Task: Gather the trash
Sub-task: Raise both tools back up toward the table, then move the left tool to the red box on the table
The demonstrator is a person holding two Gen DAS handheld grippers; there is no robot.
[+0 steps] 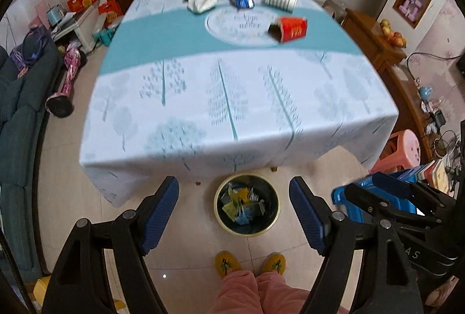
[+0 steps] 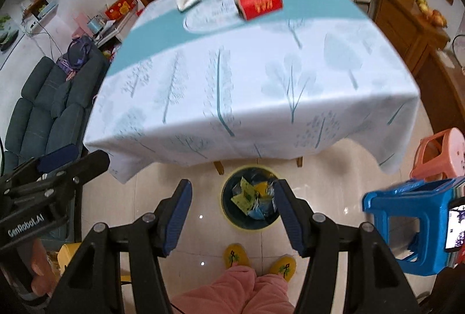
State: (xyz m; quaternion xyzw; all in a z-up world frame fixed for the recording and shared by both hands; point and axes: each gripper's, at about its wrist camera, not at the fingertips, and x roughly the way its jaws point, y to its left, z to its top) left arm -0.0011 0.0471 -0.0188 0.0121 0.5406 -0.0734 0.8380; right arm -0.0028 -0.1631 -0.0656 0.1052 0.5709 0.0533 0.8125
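Both the left gripper (image 1: 234,215) and right gripper (image 2: 232,216) hang spread and empty above the round yellow-rimmed bin (image 1: 247,205); the red paper carton (image 1: 289,29) lies toward the worktop's far edge, nearer the right.

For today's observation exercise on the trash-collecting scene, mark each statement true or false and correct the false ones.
1. Both grippers, left gripper and right gripper, are open and hold nothing. True.
2. The trash bin stands on the table. False: it stands on the floor by the table's near edge.
3. The bin already holds wrappers. True.
4. The red carton lies at the table's near edge. False: it lies in the far half, on its side.
5. A crumpled white tissue lies on the tablecloth. True.
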